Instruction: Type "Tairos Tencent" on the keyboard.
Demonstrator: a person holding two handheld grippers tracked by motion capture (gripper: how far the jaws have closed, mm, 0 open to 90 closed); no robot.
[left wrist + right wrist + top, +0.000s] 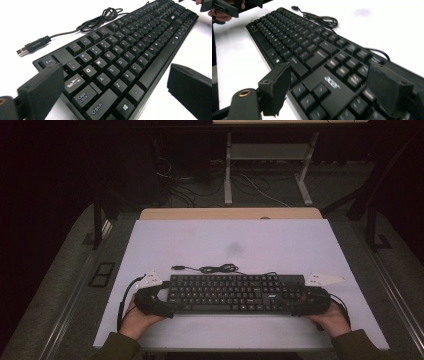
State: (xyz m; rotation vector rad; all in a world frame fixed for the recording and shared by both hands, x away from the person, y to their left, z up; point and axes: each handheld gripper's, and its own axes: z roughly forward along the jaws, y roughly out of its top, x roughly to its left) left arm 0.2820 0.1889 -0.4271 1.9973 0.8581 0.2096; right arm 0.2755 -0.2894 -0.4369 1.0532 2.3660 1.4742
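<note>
Judging from how the two grippers flanked the keyboard (pixel 235 293), the likeliest trouble was an uneven lift: if one end were clamped or raised before the other, the long, thin board could twist, pivot on the table (pixel 230 245) and slide out of the grip. A second risk lay in the jaws pressing on keycaps rather than on the frame, since in the left gripper view one jaw stood over the Esc and Tab corner and the other hung off the front edge near the bottom row. The loose cable (pixel 100 18), coiled just behind the board with its USB plug (pixel 23 51) lying free on the table, could also drag or snag if the board were moved. The keyboard lay flat near the front edge of the table, its long side toward the person. The left gripper (pixel 152 301) was at the board's left end and the right gripper (pixel 310 302) at its right end, each held low by a hand coming in from the bottom, forearms angled inward in dark sleeves. Both pairs of jaws stood apart, straddling their ends of the board without closing on it; whether any jaw touched the keys could not be told.
</note>
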